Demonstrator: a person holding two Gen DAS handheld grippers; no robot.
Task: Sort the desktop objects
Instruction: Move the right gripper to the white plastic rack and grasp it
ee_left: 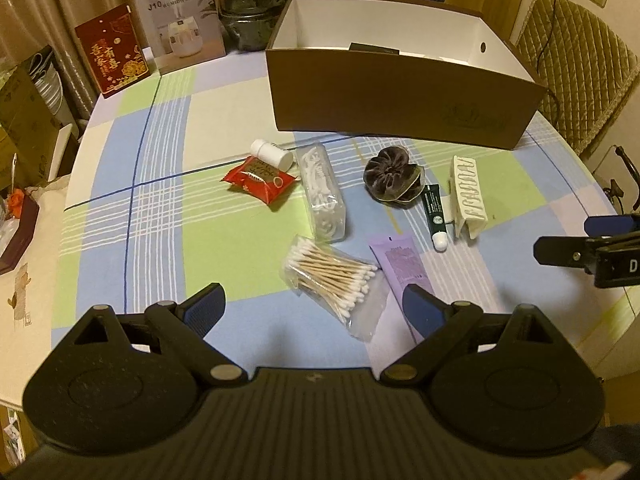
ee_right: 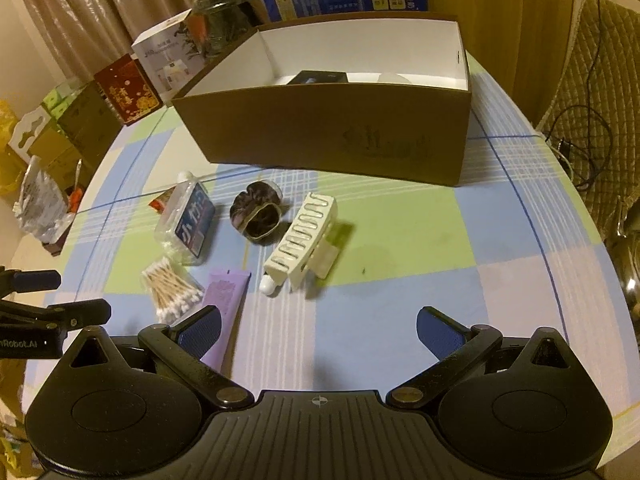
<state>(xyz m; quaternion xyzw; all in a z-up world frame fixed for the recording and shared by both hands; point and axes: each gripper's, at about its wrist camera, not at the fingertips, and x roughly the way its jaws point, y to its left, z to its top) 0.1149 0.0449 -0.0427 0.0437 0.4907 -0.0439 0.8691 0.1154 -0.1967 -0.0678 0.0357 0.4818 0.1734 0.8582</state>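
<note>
Left tool [ee_left: 314,306] hangs spread wide and empty over the bag of cotton swabs [ee_left: 332,276]. Right tool [ee_right: 318,330] is likewise spread, empty, near the white hair claw [ee_right: 302,236]. Beyond stands the brown box [ee_right: 320,132] on the table [ee_right: 400,232].

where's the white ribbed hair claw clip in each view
Left wrist: white ribbed hair claw clip lies right of centre, beside the dark green tube.
Right wrist: the clip lies centre, covering most of that tube.
Shared landmark: the brown cardboard box stands behind it.
</note>
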